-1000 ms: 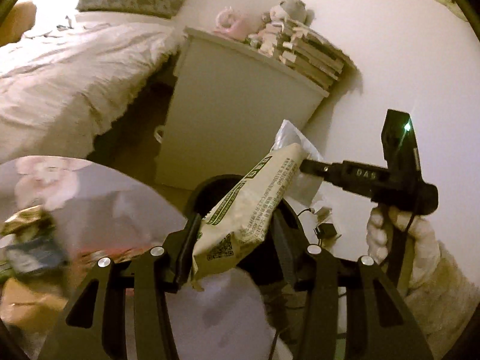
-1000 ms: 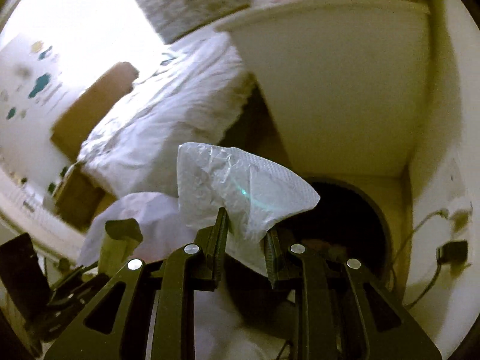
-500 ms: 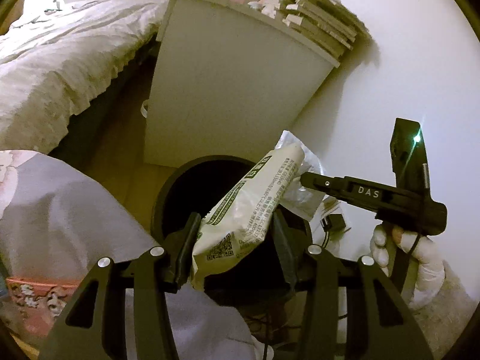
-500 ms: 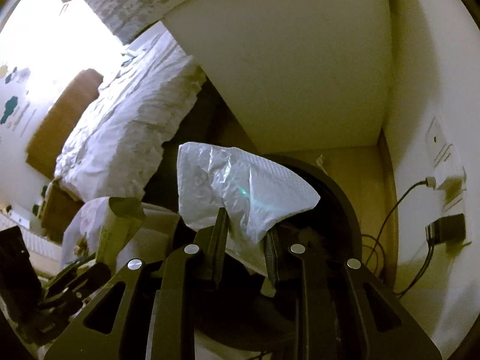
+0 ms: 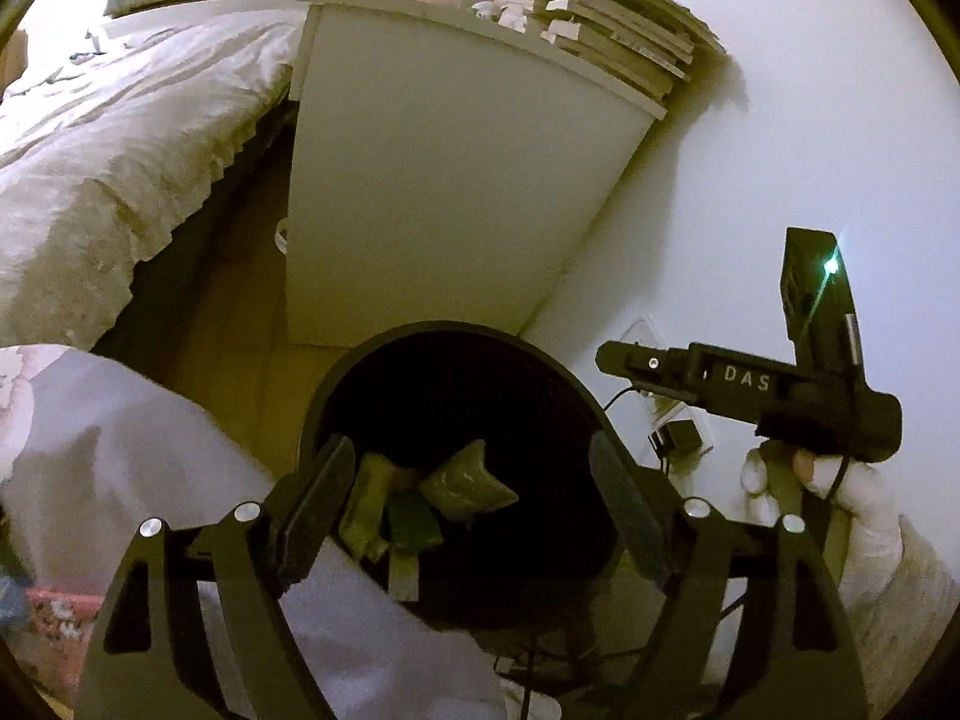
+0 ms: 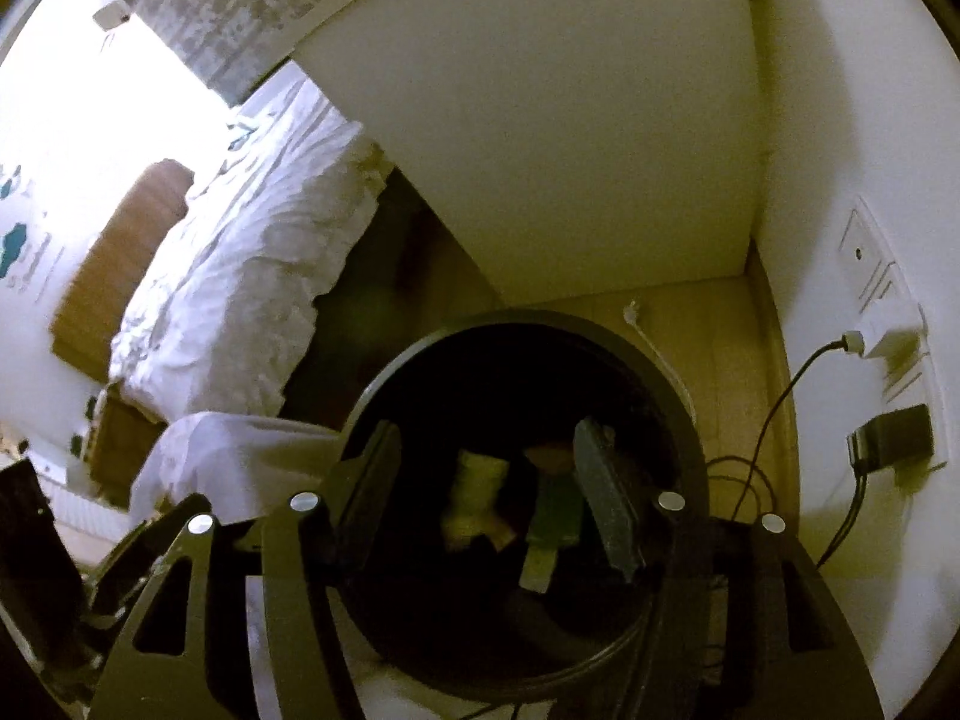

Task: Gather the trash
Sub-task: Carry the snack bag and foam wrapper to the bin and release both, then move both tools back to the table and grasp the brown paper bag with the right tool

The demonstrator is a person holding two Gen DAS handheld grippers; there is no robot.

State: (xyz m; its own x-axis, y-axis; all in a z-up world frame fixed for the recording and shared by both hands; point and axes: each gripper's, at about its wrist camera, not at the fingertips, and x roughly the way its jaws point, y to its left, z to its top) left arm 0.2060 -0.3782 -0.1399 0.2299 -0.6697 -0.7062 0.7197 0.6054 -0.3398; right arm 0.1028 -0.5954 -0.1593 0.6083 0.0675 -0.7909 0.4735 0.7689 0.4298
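Observation:
A black round bin (image 5: 456, 333) stands on the floor below both grippers, and its rim (image 6: 522, 324) also fills the right wrist view. Inside lie crumpled wrappers (image 5: 468, 483) and a green scrap (image 5: 414, 522); the right wrist view shows the same pale wrapper (image 6: 480, 498) and green piece (image 6: 558, 516), blurred. My left gripper (image 5: 474, 462) hovers over the bin's mouth, its jaws opening with nothing between the pads. My right gripper (image 6: 486, 450) does the same, jaws opening and empty. In the left wrist view the right gripper (image 5: 636, 363) sits right of the bin, held by a white-gloved hand (image 5: 864, 510).
A white cabinet (image 5: 432, 192) stands just behind the bin, with stacked books (image 5: 612, 36) on top. A bed (image 5: 120, 138) lies to the left. A wall socket with a charger (image 6: 888, 438) and loose cables sits to the right. Pale fabric (image 5: 120, 480) borders the bin's left side.
The left gripper let go of the snack packet and the right gripper let go of the white plastic bag. Both pieces dropped into the bin, and both jaws now stand wider.

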